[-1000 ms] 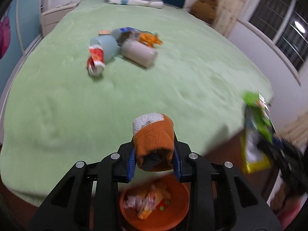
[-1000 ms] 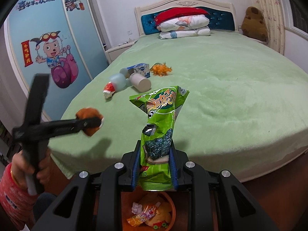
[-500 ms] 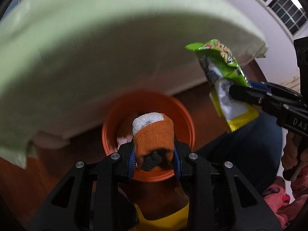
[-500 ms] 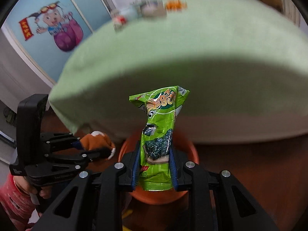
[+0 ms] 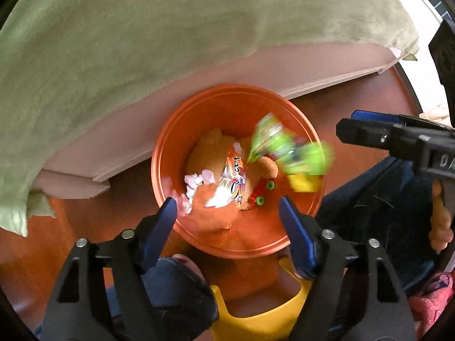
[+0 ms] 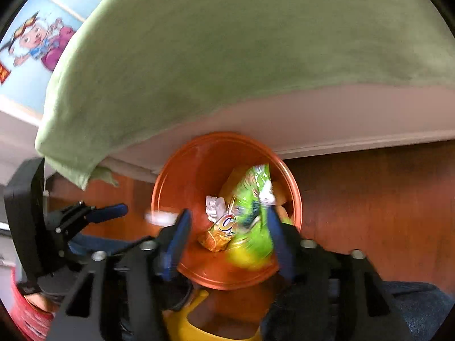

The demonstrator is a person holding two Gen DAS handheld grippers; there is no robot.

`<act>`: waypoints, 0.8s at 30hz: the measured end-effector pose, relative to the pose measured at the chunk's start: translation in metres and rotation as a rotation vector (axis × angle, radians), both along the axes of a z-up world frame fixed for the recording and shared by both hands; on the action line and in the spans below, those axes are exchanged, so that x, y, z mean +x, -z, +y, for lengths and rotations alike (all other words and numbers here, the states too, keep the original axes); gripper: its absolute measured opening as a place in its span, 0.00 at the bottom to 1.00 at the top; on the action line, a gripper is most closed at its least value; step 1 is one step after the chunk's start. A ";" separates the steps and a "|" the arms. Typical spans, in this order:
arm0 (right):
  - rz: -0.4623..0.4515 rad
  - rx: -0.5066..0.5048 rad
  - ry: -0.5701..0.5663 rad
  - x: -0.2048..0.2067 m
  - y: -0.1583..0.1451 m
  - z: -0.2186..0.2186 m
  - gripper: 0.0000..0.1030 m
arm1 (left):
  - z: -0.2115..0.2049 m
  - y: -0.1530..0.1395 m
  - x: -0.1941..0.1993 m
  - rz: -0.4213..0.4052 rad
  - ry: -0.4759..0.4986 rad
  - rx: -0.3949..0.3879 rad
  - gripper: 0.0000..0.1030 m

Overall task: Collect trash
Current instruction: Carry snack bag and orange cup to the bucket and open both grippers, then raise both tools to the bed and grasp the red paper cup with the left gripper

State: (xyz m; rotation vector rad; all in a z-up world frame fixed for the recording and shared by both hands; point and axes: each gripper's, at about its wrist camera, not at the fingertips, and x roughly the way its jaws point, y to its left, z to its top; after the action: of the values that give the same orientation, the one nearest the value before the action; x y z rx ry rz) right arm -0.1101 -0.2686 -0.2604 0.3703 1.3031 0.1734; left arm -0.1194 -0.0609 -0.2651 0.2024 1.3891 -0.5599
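Note:
An orange bin (image 5: 155,167) (image 6: 155,199) stands on the floor against the bed. My left gripper (image 5: 227,213) hangs over it, its jaws opening with nothing pressed between them. The orange sock (image 5: 207,213) is a blur below them, dropping into the bin. My right gripper (image 6: 229,227) also hovers over the bin with its jaws opening. The green snack bag (image 6: 250,221) (image 5: 284,153) is blurred, loose between them, and falls beside the right finger. An orange wrapper (image 5: 233,182) (image 6: 219,233) and crumpled white tissue (image 5: 196,179) (image 6: 214,206) lie inside. Each view shows the other gripper (image 5: 369,133) (image 6: 105,210) at its edge.
The bed's green blanket (image 5: 142,42) (image 6: 227,42) overhangs just behind the bin. Reddish wooden floor (image 6: 369,199) surrounds it. A yellow stool (image 5: 256,321) and the person's knees in blue jeans (image 5: 176,284) sit under the grippers. A cartoon wardrobe door (image 6: 34,42) is far left.
Both grippers dropped from above the bed to over the bin and tilted down. Both have opened: the sock left the left gripper and the snack bag left the right.

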 end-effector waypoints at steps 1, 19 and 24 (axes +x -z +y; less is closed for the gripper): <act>-0.001 0.006 0.012 0.000 0.000 -0.002 0.61 | 0.000 0.001 0.000 0.007 0.003 0.001 0.73; -0.009 0.003 0.029 0.001 -0.006 -0.008 0.69 | 0.002 0.009 0.004 0.022 -0.034 0.018 0.76; -0.031 -0.004 0.028 0.001 -0.013 -0.010 0.69 | 0.004 0.001 0.004 -0.001 -0.039 -0.003 0.76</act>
State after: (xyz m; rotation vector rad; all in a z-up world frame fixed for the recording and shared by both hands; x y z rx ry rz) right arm -0.1088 -0.2789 -0.2479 0.3807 1.2673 0.1523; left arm -0.1157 -0.0568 -0.2657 0.1729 1.3887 -0.5288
